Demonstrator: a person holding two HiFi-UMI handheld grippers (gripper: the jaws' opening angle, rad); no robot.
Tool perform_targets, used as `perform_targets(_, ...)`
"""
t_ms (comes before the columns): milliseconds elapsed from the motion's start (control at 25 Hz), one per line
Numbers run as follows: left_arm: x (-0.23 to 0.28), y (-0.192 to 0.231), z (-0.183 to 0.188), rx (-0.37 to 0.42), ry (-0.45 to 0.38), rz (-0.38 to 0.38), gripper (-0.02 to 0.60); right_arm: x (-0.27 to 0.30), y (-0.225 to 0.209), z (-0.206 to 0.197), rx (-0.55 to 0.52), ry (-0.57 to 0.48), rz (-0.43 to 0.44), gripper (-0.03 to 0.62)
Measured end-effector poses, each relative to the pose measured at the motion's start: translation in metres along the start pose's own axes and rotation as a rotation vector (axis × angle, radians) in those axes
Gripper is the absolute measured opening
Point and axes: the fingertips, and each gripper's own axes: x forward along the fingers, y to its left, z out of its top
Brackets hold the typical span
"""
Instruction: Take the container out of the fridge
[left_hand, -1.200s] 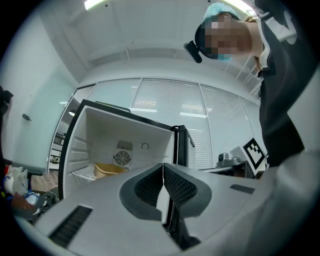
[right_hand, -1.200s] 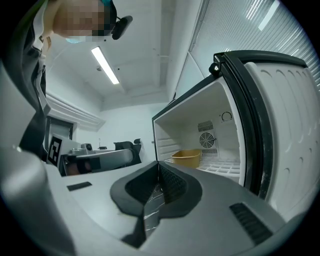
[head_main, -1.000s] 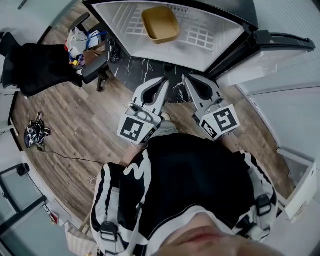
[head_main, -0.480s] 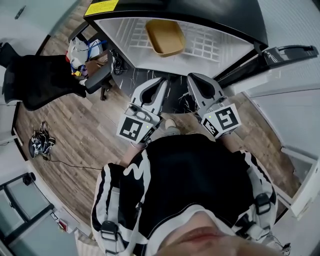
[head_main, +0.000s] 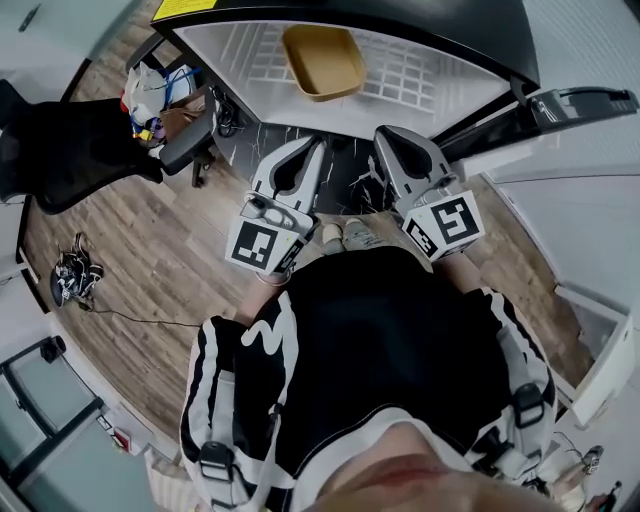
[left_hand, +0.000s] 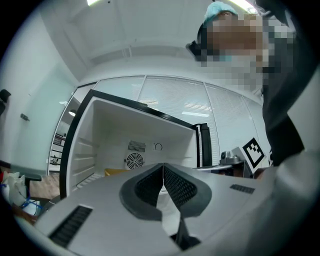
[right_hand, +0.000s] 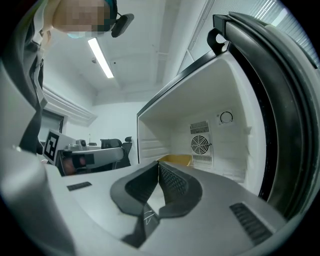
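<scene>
A shallow yellow container (head_main: 323, 61) rests on the white wire shelf (head_main: 420, 75) inside the open fridge (head_main: 470, 30). Its edge shows past the jaws as the container (right_hand: 176, 159) in the right gripper view, and as a yellow strip, the container (left_hand: 116, 172), in the left gripper view. My left gripper (head_main: 318, 146) is shut and empty, held in front of the fridge below the shelf edge. My right gripper (head_main: 378, 135) is also shut and empty, beside the left one. Neither touches the container.
The fridge door (head_main: 580, 100) stands swung out to the right. A black office chair (head_main: 70, 140) and a bag of colourful items (head_main: 150, 95) stand on the wooden floor at left. A fan grille (right_hand: 199, 145) sits on the fridge's back wall.
Both grippers have drifted a little toward the fridge opening. Both stay shut and empty, and the container has not moved on its shelf.
</scene>
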Motion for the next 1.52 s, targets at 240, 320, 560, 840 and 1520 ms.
perform_targets(240, -0.002, 0.002, -0.007, 0.011, 0.041, 0.043, 0.011, 0.006, 0.0, 0.002, -0.017, 0.012, 0.04, 0.012)
perform_targets(320, 0.001, 0.003, -0.009, 0.022, 0.05, 0.049, 0.011, 0.009, 0.0, 0.0, -0.018, 0.016, 0.053, 0.013)
perform_targets(560, 0.004, 0.013, -0.014, 0.025, 0.066, 0.086, 0.012, 0.017, -0.002, -0.005, -0.013, 0.037, 0.095, 0.015)
perform_targets(840, 0.007, 0.029, -0.017, 0.031, 0.087, 0.142, 0.157, 0.027, -0.012, -0.011, -0.015, 0.069, 0.083, 0.148)
perform_targets(1520, 0.027, 0.059, -0.056, 0.017, 0.174, 0.171, 0.218, 0.062, -0.029, -0.04, -0.086, 0.224, 0.035, 0.229)
